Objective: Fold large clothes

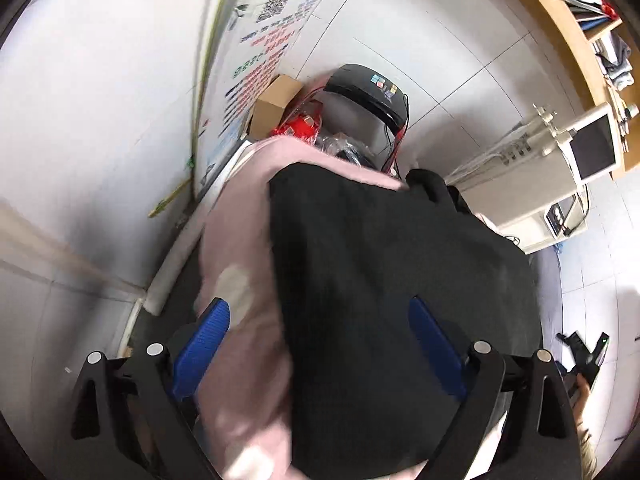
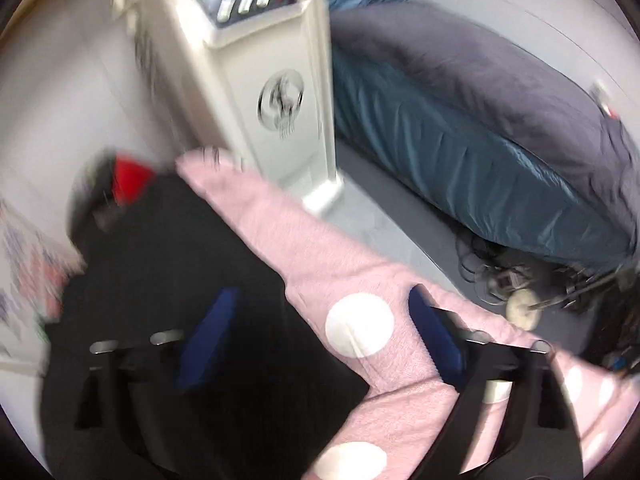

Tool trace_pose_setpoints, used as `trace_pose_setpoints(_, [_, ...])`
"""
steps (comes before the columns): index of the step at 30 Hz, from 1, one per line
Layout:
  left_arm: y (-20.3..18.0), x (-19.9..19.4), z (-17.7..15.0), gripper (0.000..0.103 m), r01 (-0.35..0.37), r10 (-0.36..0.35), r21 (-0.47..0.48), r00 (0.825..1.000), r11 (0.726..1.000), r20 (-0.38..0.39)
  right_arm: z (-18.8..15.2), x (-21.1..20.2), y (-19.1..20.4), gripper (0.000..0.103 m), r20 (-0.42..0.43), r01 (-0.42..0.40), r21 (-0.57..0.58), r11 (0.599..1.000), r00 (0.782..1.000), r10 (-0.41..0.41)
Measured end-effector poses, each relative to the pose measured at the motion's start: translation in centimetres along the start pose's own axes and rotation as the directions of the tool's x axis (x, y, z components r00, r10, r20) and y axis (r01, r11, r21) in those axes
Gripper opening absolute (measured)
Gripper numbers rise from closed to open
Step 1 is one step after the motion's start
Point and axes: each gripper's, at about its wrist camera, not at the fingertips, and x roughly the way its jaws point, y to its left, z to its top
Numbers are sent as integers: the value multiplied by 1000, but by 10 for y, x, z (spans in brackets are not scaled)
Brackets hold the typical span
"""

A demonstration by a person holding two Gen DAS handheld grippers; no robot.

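A large black garment (image 1: 392, 280) lies over a pink fleece cloth with white dots (image 1: 236, 248). My left gripper (image 1: 320, 328) is open, its blue fingers (image 1: 204, 340) wide apart above the black garment and the pink edge, holding nothing. In the blurred right wrist view the black garment (image 2: 180, 248) lies at left and the pink dotted cloth (image 2: 360, 280) runs diagonally. My right gripper (image 2: 324, 336) is open above the boundary of the two, its blue fingers (image 2: 436, 340) spread.
A beige machine on a stand (image 2: 272, 80) stands just beyond the cloth, also in the left wrist view (image 1: 532, 184). A bed with blue-grey bedding (image 2: 480, 128) is to the right. A black chair (image 1: 368, 92), cardboard box (image 1: 272, 104) and red items sit by the poster wall.
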Motion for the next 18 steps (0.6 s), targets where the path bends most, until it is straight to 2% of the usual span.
trace_pose_setpoints(3, [7, -24, -31, 89, -6, 6, 27, 1000, 1000, 6, -17, -2, -22, 89, -93, -74, 39, 997, 993, 77])
trace_pose_setpoints(5, [8, -30, -53, 89, 29, -28, 29, 999, 999, -21, -41, 2, -34, 89, -180, -145, 84, 986, 971, 158])
trace_pose_setpoints(7, [5, -25, -73, 89, 74, -71, 40, 995, 996, -63, -65, 11, -38, 86, -258, -202, 143, 969, 938, 233])
trace_pose_setpoints(8, [1, -21, -78, 88, 81, -76, 55, 994, 995, -78, -81, 20, -41, 84, -308, -234, 200, 951, 907, 288])
trace_pose_setpoints(10, [-13, -9, -89, 81, 111, -97, 114, 987, 987, -125, -101, 23, -37, 73, -349, -261, 268, 927, 871, 346])
trace_pose_setpoints(11, [-20, -4, -93, 66, 111, -89, 159, 987, 981, -134, -110, 30, -36, 69, -358, -280, 318, 906, 849, 389])
trace_pose_setpoints(12, [-27, 1, -96, 57, 99, -73, 201, 989, 975, -132, -114, 35, -34, 56, -348, -298, 361, 883, 836, 425])
trace_pose_setpoints(13, [-34, 7, -97, 52, 97, -69, 236, 990, 967, -127, -117, 37, -33, 42, -328, -318, 398, 861, 827, 457])
trace_pose_setpoints(14, [-38, 11, -97, 43, 92, -61, 249, 990, 964, -129, -117, 41, -32, 38, -300, -343, 442, 829, 814, 497])
trace_pose_setpoints(15, [-41, 12, -95, 32, 89, -57, 254, 990, 963, -129, -116, 43, -31, 25, -279, -366, 472, 802, 801, 529])
trace_pose_setpoints(16, [-45, 11, -92, 26, 94, -62, 263, 990, 960, -127, -114, 45, -29, 8, -270, -378, 485, 789, 793, 546])
trace_pose_setpoints(17, [-49, 7, -90, 16, 97, -62, 291, 990, 952, -126, -114, 36, -27, 7, -265, -371, 475, 798, 804, 532])
trace_pose_setpoints(18, [-52, 0, -90, 13, 95, -57, 328, 991, 940, -124, -112, 30, -25, 5, -254, -367, 459, 809, 818, 515])
